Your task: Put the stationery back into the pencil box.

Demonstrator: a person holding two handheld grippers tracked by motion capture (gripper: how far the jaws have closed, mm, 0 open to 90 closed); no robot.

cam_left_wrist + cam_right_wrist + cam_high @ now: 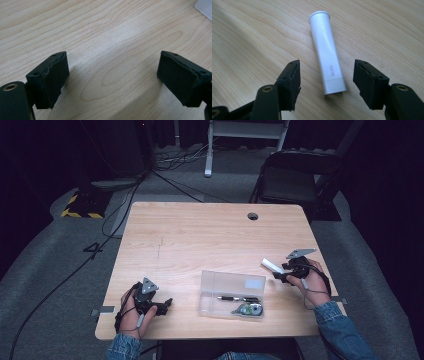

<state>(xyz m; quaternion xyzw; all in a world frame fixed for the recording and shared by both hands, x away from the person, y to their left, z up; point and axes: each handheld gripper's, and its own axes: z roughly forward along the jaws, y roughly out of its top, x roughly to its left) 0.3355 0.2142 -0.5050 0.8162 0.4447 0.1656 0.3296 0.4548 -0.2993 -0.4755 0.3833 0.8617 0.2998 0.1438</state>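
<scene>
A person sits at a light wooden table [200, 235], holding a two-jaw tool in each hand. Near the front edge, between the hands, a clear plastic case [232, 294] lies open-topped, with a black pen [237, 298] and a small green and white item, possibly a correction tape dispenser [248, 309], inside it.

The right tool [325, 77] has its jaws spread wide on either side of a white glue stick [326, 65] marked "GLOO", which lies flat on the table to the right of the case. The jaws stand apart from the tube and do not touch it. They bracket its lower, capped end, not its middle.

The left tool [113, 80] rests near the table's front left corner, jaws spread, with bare wood between them.

Risks, as a judgement: the tube is smooth and round, so jaws closing off-centre or unevenly could nudge it into rolling away. A pinch near the end (where the jaws now sit) could let the far end droop or swing. Gripping the cap alone might pull it loose from the body. If the stick is meant for the case, a tilted tube could catch on the case wall.
</scene>
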